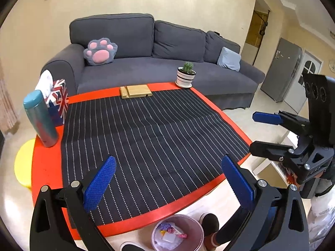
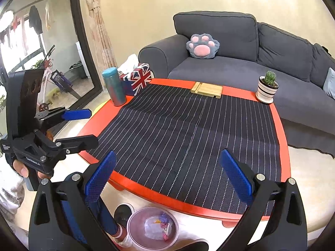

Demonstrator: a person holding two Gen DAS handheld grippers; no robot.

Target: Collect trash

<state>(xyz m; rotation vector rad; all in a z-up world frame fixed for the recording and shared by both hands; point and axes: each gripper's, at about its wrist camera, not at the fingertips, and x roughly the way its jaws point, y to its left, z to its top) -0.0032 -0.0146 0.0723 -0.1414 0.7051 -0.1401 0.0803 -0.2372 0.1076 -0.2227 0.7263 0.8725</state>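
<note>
A pinkish trash bin (image 1: pixel 178 233) stands on the floor just below the table's near edge, with crumpled purple, white and pink scraps inside; it also shows in the right wrist view (image 2: pixel 152 228). My left gripper (image 1: pixel 168 177) is open and empty, held above the near part of the black striped mat (image 1: pixel 146 138). My right gripper (image 2: pixel 168 173) is open and empty above the mat (image 2: pixel 188 138). Each gripper shows in the other's view: the right one (image 1: pixel 259 129) at the right side, the left one (image 2: pixel 83 125) at the left. No loose trash shows on the mat.
On the red table (image 1: pixel 48 167) stand a teal bottle (image 1: pixel 40 118), a Union Jack tissue box (image 1: pixel 58 101), a wooden stand (image 1: pixel 136 91) and a potted cactus (image 1: pixel 186 75). A grey sofa (image 1: pixel 167 62) is behind, a yellow stool (image 1: pixel 23 163) at the left. My feet are by the bin.
</note>
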